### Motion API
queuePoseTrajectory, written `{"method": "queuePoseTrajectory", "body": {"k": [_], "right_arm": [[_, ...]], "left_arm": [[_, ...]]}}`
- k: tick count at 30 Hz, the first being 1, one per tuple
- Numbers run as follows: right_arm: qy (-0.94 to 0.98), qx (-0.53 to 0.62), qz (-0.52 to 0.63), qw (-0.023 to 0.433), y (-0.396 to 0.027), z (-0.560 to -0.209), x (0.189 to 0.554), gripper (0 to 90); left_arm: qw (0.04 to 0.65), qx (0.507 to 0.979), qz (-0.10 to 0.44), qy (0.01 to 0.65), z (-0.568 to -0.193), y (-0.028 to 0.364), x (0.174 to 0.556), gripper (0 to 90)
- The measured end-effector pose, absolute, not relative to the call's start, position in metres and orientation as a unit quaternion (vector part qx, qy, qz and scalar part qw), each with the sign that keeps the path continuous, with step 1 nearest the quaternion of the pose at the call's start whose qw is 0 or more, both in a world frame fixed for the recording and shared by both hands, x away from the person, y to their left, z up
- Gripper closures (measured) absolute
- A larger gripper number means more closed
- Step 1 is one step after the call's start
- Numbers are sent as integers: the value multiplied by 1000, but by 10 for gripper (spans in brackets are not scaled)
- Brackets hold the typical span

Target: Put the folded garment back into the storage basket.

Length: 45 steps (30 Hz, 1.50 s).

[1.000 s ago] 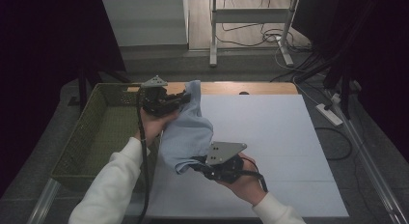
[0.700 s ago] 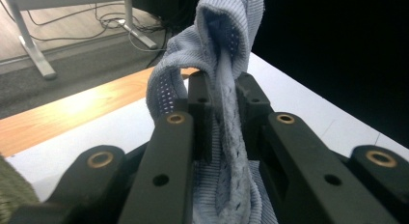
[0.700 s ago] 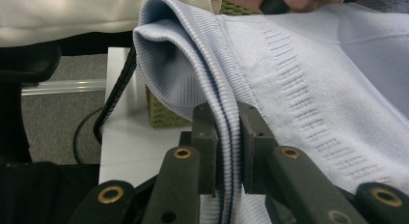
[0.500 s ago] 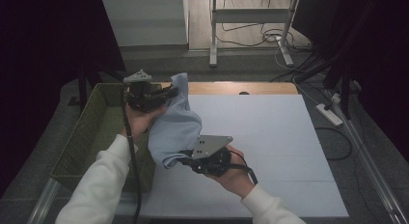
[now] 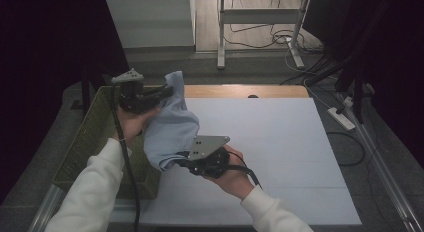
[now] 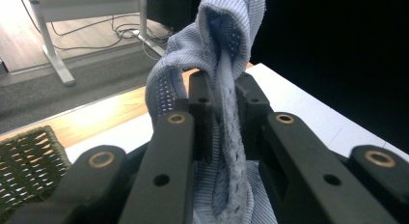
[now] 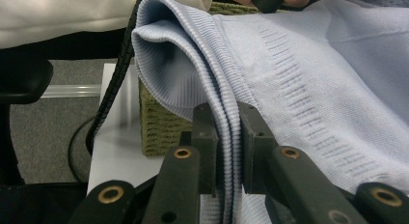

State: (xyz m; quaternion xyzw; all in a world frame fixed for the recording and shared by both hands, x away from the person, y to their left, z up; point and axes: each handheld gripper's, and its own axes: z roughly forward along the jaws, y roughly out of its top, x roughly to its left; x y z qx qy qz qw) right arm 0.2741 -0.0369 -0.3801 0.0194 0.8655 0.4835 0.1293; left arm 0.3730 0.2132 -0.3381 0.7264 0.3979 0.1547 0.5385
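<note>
Knitted pale-blue cloth (image 5: 170, 127), soft and matt, with ribbed edge bands and rows of openwork holes, is seen pinched between matt black plastic jaws, whose pivots are fitted with brass-coloured metal eyelets. The right gripper (image 5: 186, 159) is topped by a grey plate of dull, smooth finish. The basket (image 5: 87, 142) is woven of coarse olive fibre, rough in texture. The table (image 5: 270, 142) is covered by a smooth, matt white sheet; a strip of varnished wood (image 5: 240, 91), faintly glossy, is left exposed at the far edge. The sleeve (image 5: 90, 192) is of plain white cloth.
</note>
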Motion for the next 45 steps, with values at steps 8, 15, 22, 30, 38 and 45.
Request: {"method": "queuePoseTrajectory", "body": {"k": [8,15,22,30,38,45], "right_arm": [[862,9,489,135,-28,-372,275,789],[860,5,493,133,-17,-371,278,789],[859,-1,494,133,-6,-372,280,789],[856,-4,500,132,7,-373,283,789],[856,-9,501,127,22,-375,287,790],[855,-17,504,124,31,-376,288,789]], "left_arm": [[541,722,167,397,-326,223,369,796],[542,716,173,405,-324,236,366,797],[543,711,178,410,-324,247,364,797],[543,705,185,417,-322,261,361,797],[542,703,187,421,-323,274,359,801],[543,699,190,425,-323,287,355,801]]}}
